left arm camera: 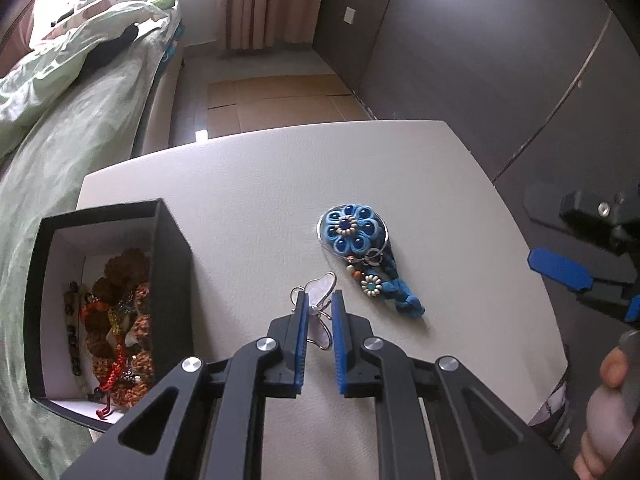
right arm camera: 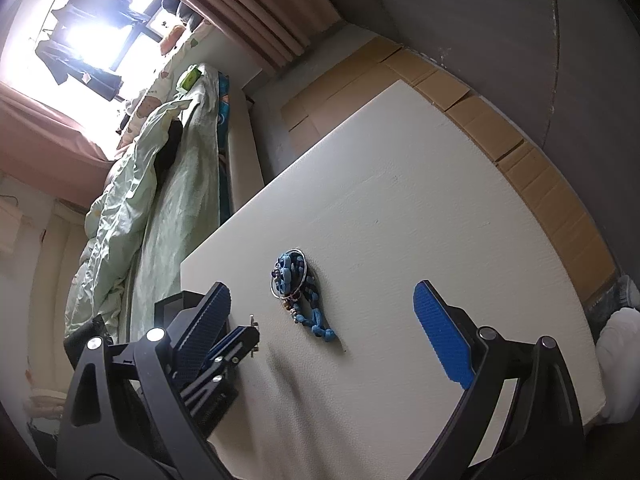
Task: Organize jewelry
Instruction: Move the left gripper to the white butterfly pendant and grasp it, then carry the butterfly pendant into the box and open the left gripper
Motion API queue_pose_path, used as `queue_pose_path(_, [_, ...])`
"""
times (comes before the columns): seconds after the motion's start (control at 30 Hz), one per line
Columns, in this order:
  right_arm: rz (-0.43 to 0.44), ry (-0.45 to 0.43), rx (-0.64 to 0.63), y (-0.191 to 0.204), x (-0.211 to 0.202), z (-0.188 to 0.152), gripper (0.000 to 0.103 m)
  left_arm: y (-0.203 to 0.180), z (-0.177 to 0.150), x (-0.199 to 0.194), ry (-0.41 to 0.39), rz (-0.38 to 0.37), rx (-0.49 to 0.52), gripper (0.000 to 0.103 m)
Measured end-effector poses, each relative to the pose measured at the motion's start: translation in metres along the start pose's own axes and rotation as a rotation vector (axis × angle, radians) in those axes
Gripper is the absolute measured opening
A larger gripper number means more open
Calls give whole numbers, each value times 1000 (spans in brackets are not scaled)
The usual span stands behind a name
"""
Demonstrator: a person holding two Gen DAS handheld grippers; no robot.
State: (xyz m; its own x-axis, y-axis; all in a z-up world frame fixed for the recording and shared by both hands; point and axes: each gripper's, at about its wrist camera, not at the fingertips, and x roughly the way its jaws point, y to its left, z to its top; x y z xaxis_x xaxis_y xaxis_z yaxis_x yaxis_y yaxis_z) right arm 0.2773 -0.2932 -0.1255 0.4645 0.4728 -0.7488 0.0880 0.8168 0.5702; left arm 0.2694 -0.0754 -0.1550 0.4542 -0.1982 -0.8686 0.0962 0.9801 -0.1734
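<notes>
A: Item one, left hand-held gripper (left arm camera: 320, 308). State?
B: Blue pads drawn narrow around a pale butterfly ornament with a wire frame (left arm camera: 318, 300). The ornament sits between the pads with its wings showing past the tips at 12 o'clock. Whether the pads actually press on it cannot be told.

A: Item two, right hand-held gripper (right arm camera: 324, 312).
B: Spread wide, nothing between the pads. It hangs above the cream surface (right arm camera: 420, 220), and in the left wrist view it shows at 3 o'clock, off the surface's right edge.

A: Item three, remaining loose piece.
B: Blue flower ornament (left arm camera: 354, 230), round, beaded centre, ringed in silver wire, with a blue braided tail (left arm camera: 404, 300) and a small daisy bead trailing toward 5 o'clock. It lies flat on the surface, at 1 o'clock from the left tips, near the butterfly but apart from it. In the right wrist view the same piece (right arm camera: 292, 276) lies ahead of the spread pads at 12 o'clock.

A: Item four, storage.
B: Black box with white lining (left arm camera: 172, 264), at 9 o'clock of the left gripper, at the surface's left edge. Contents: orange and brown crocheted pieces, a dark bead strand, a red cord.

A: Beyond the surface?
B: Bed with a pale green quilt (left arm camera: 80, 100) at 10 o'clock; flattened cardboard (left arm camera: 276, 100) on the floor at 12 o'clock.
</notes>
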Motion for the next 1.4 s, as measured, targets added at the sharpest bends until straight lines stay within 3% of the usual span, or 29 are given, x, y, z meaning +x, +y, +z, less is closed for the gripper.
queue_pose_path(0.37, [10, 16, -13, 10, 12, -2, 92, 24, 9, -40, -67, -61, -75, 9])
queue_pose_path(0.57, [18, 47, -26, 20, 33, -3, 61, 43, 17, -63, -116, -81, -121, 9])
queue_pose_path(0.63, [9, 60, -34, 23, 44, -4, 57, 49, 20, -70, -128, -85, -134, 9])
queue_pose_path(0.83, [-52, 80, -113, 43, 68, -4, 58, 74, 25, -83, -153, -92, -178, 9])
queue_pose_path(0.9, [-84, 80, -157, 53, 74, -6, 68, 82, 28, -86, -160, -96, -191, 9])
queue_pose_path(0.93, [-111, 70, -192, 60, 76, -7, 81, 85, 29, -87, -162, -97, -196, 9])
queue_pose_path(0.97, [-139, 52, -223, 66, 78, -9, 88, 88, 30, -88, -165, -99, -201, 9])
queue_pose_path(1.23, [-276, 46, -401, 91, 109, -19, 88, 113, 36, -91, -167, -114, -239, 9])
queue_pose_path(1.4, [-320, 94, -476, 98, 131, -26, 87, 125, 36, -78, -113, -116, -251, 9])
